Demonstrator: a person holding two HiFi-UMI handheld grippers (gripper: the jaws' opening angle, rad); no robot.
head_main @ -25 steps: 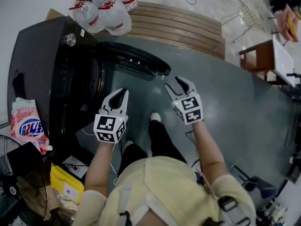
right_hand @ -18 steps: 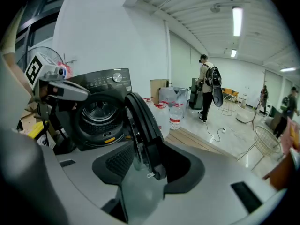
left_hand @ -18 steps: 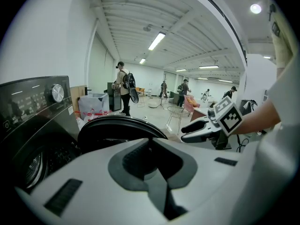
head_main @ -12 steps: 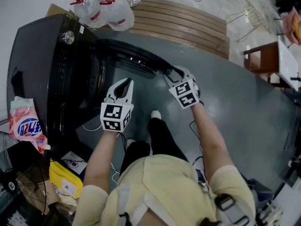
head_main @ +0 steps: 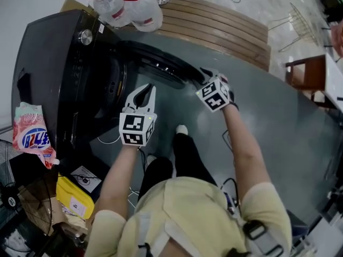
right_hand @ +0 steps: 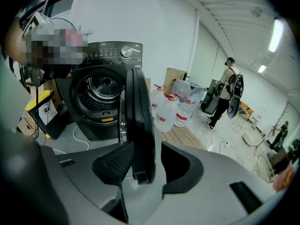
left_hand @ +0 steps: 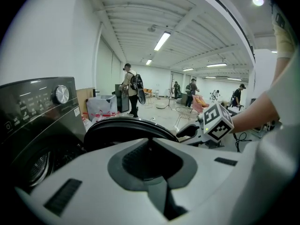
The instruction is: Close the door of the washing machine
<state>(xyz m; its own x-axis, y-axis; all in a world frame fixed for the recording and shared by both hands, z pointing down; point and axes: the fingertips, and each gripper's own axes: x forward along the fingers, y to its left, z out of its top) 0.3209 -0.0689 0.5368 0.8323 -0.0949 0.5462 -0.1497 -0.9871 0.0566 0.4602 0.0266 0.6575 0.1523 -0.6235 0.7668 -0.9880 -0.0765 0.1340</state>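
Right gripper straddled the door edge, jaws apart, not clamped; left gripper hung closed, empty.

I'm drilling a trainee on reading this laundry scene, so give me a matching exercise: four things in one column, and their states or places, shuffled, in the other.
Things:
1 door
2 left gripper
3 right gripper
4 water bottles

States or places:
A on the wooden slats
B jaws together, empty
C standing open
D jaws either side of the door's rim

Pairs: 1-C, 2-B, 3-D, 4-A
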